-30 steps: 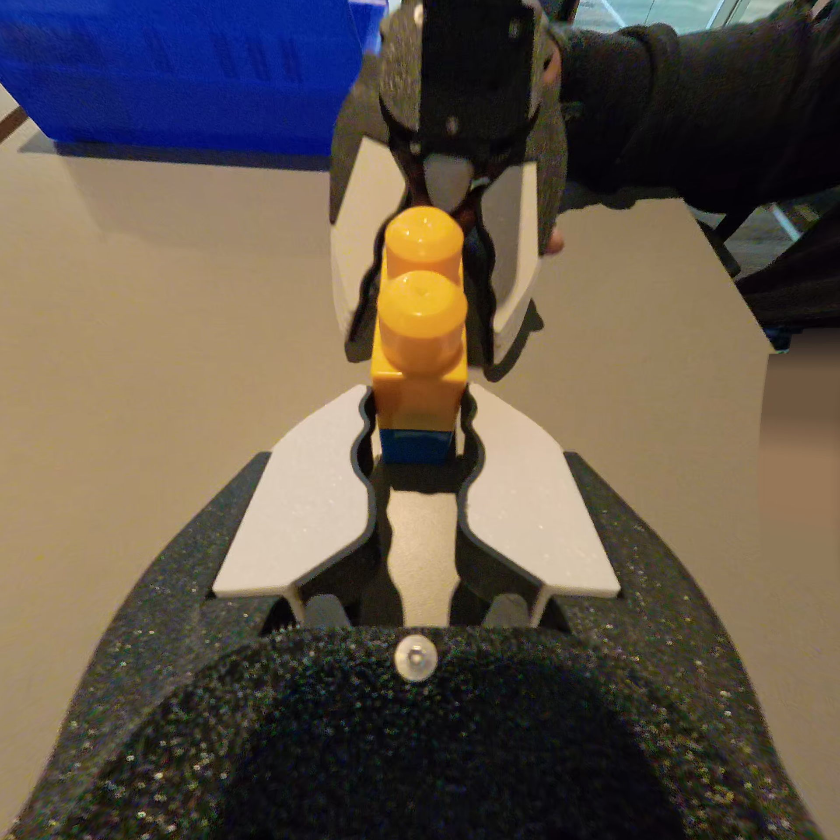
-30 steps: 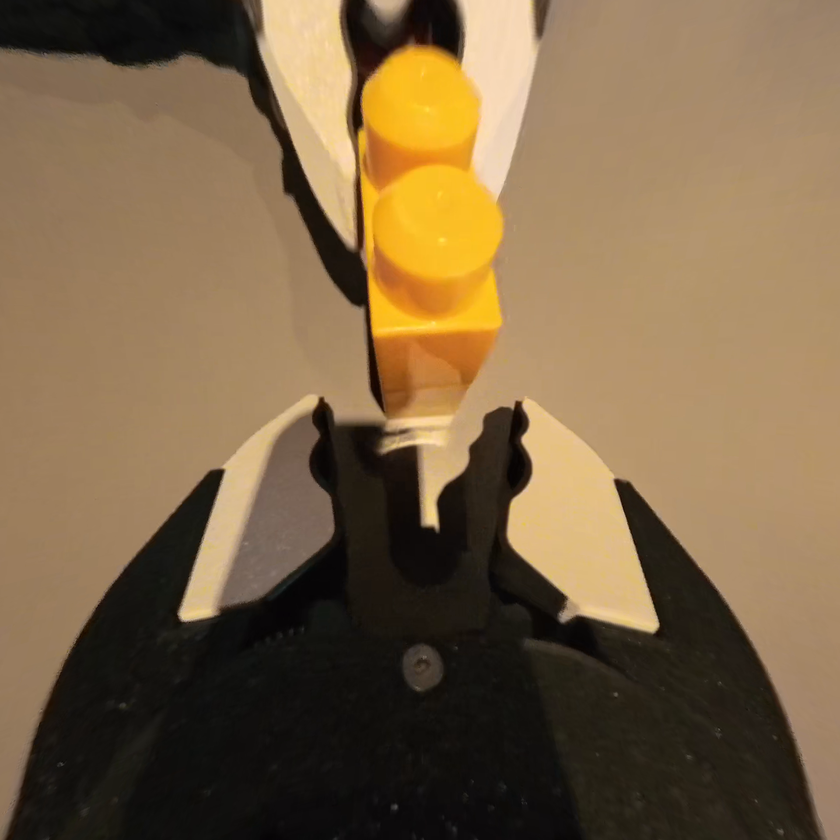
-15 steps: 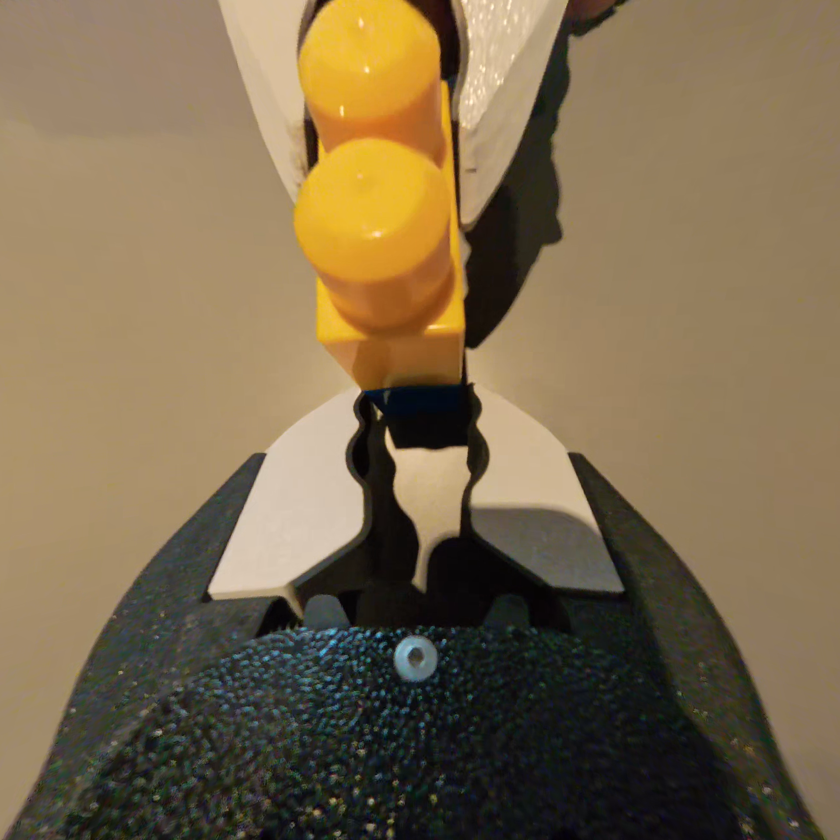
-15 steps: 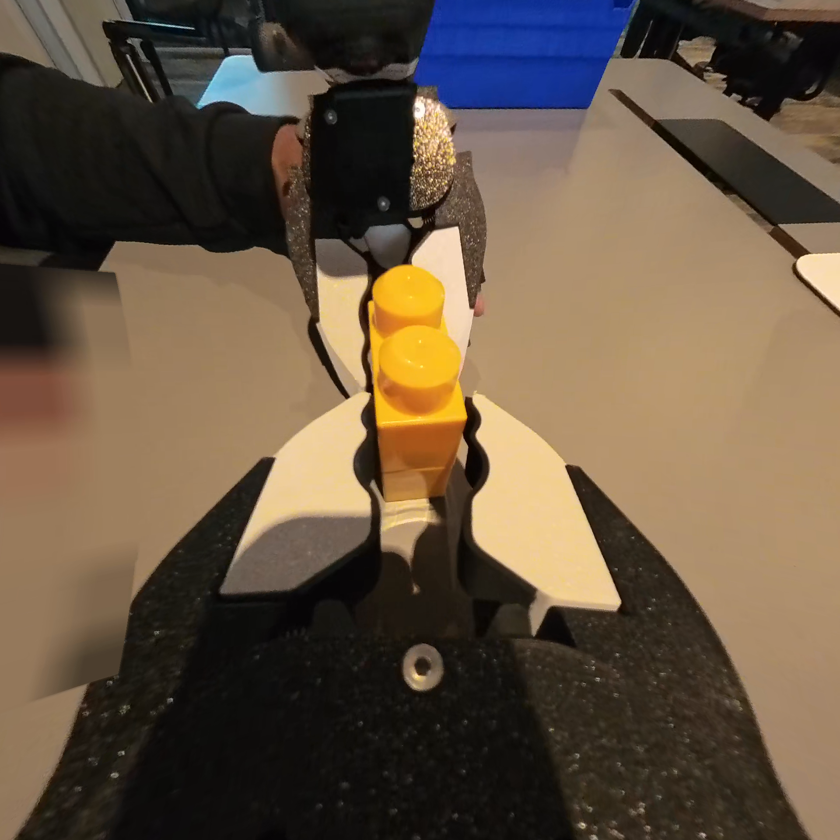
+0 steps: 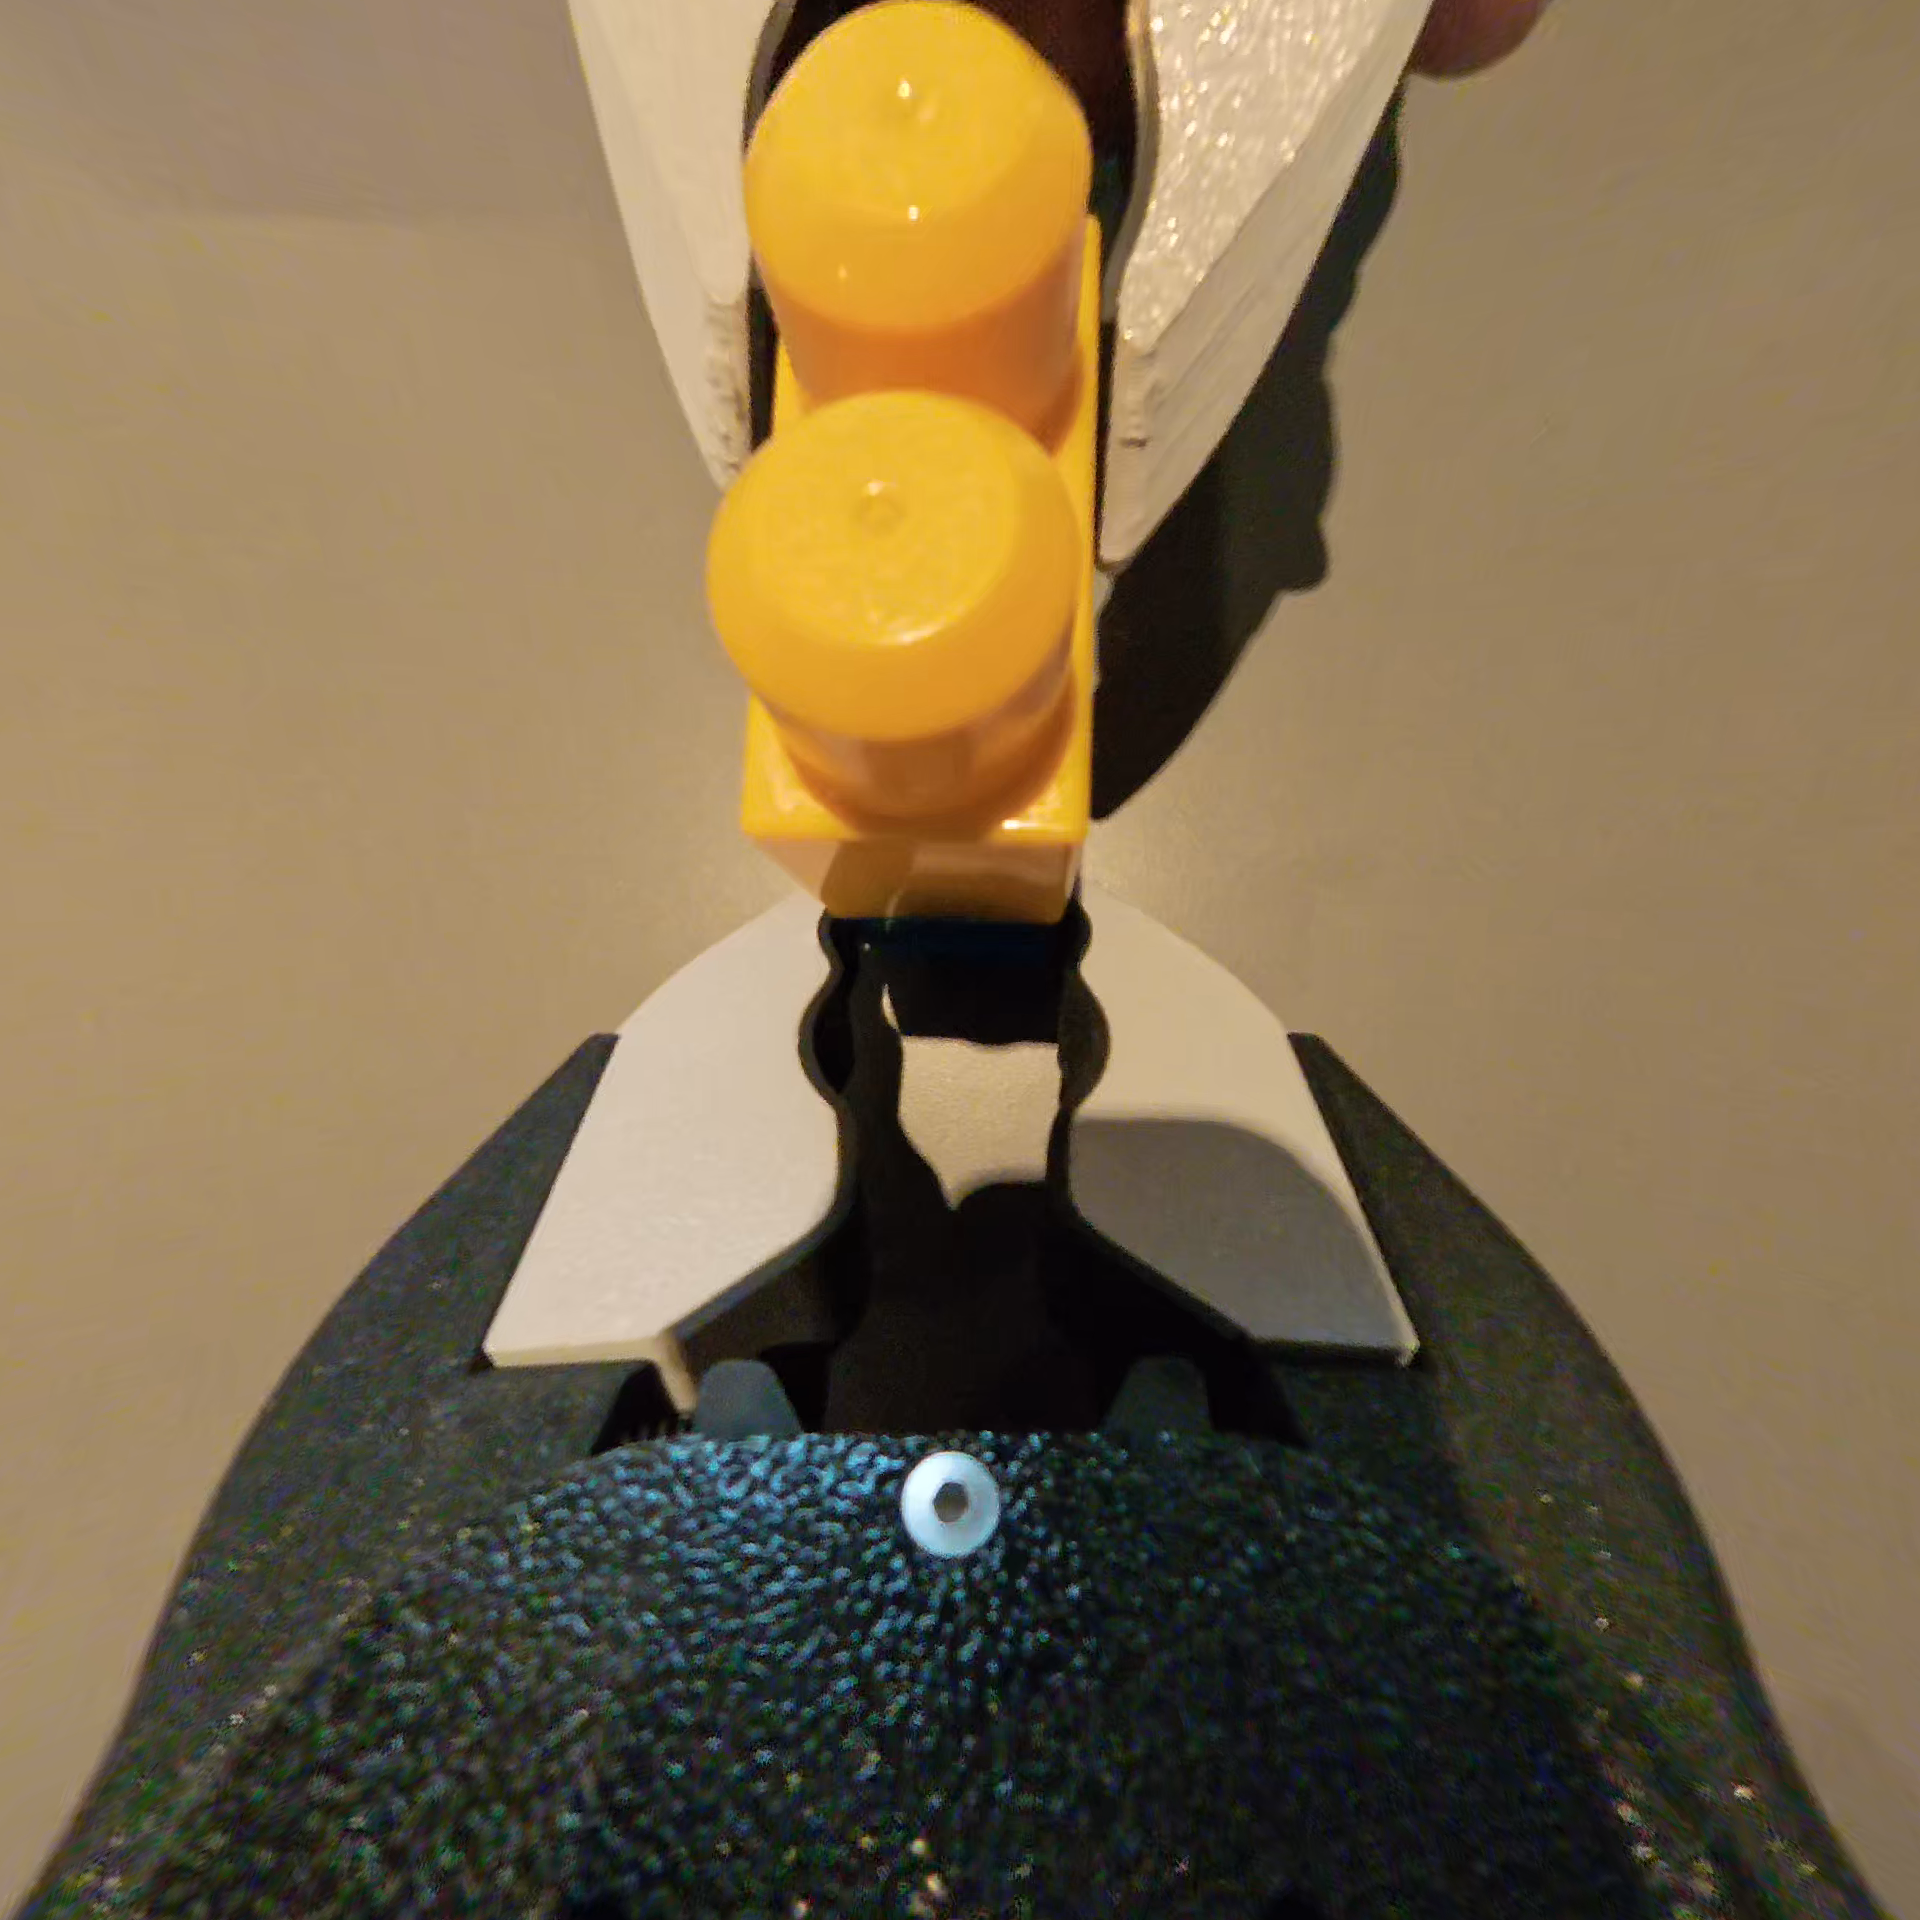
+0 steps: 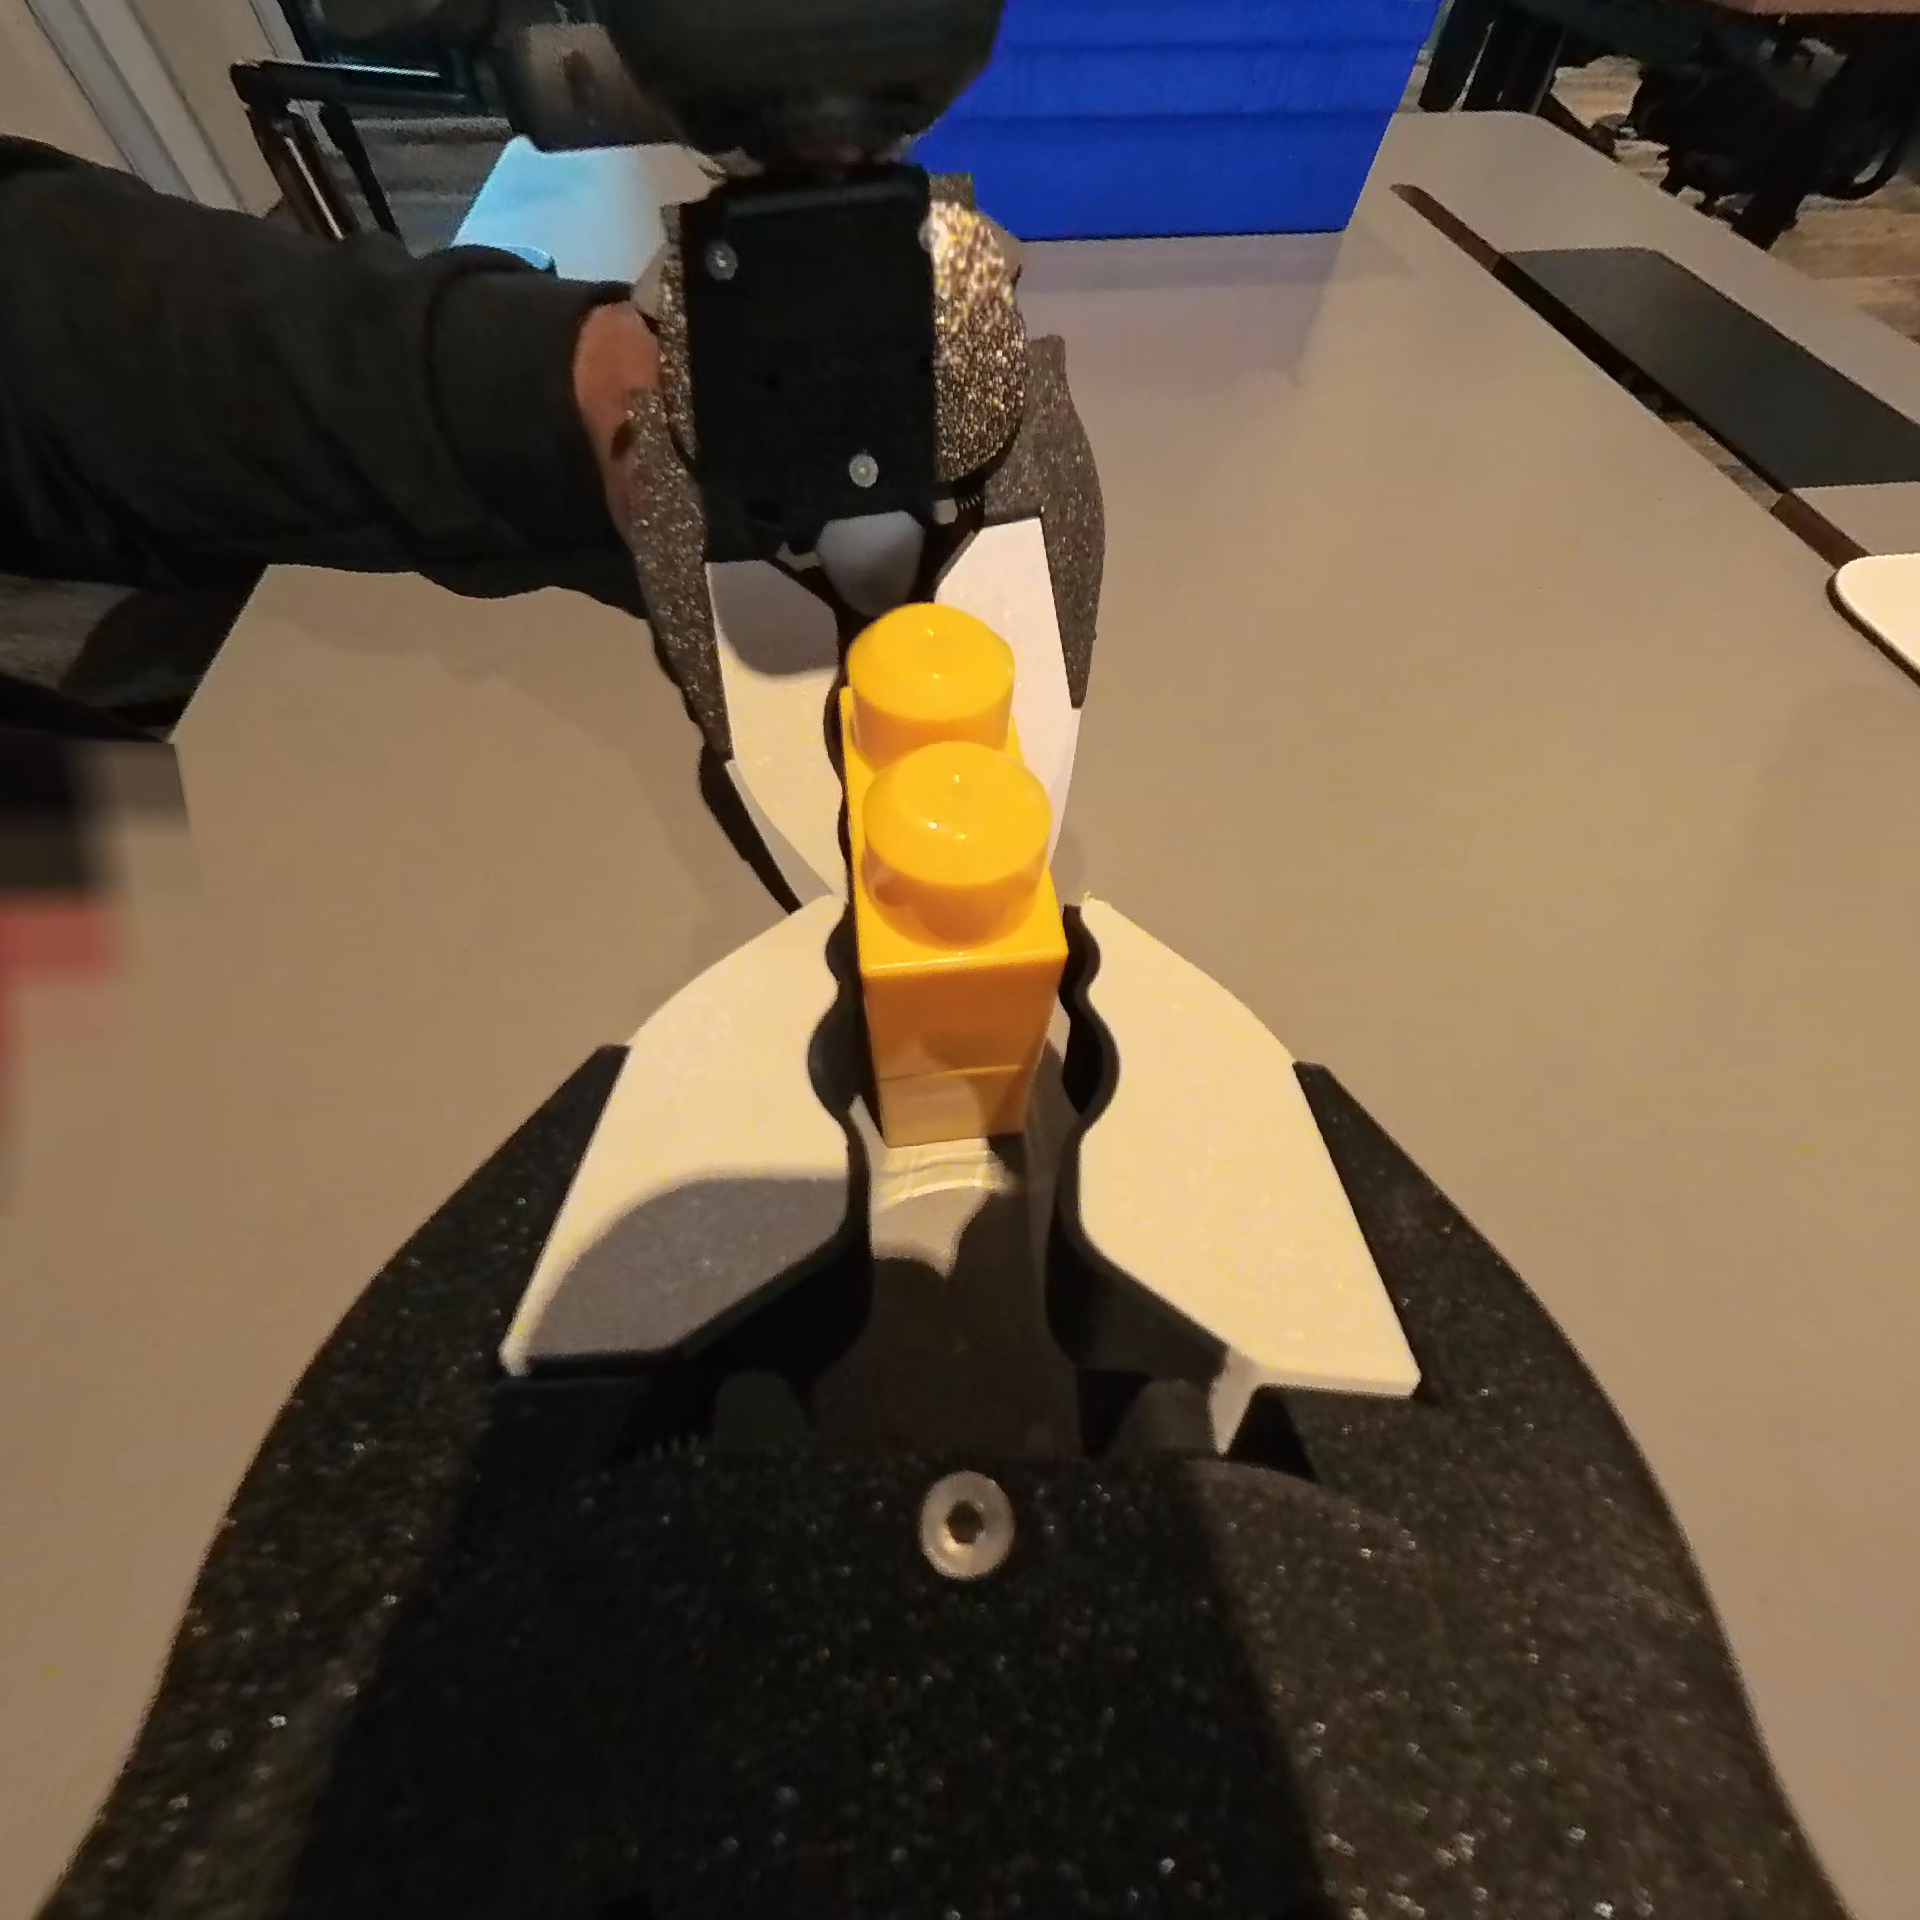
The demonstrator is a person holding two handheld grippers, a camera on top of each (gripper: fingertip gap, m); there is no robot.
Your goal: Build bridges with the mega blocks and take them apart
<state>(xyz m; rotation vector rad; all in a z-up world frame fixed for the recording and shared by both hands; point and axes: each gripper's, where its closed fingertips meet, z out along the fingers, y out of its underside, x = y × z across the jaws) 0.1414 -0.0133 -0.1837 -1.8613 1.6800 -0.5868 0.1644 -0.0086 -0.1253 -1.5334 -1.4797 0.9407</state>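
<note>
Right wrist view shows the right gripper (image 6: 961, 997) clamped on the near yellow leg (image 6: 951, 1101) under the two-stud yellow block (image 6: 951, 883), above the grey table (image 6: 1455, 727), while the left gripper (image 6: 904, 821) pinches the far end. In the left wrist view the left gripper (image 5: 951, 935) grips a blue block (image 5: 956, 932) beneath. To part them cleanly, I would hold one side firm and peel the other straight down, without twisting.
</note>
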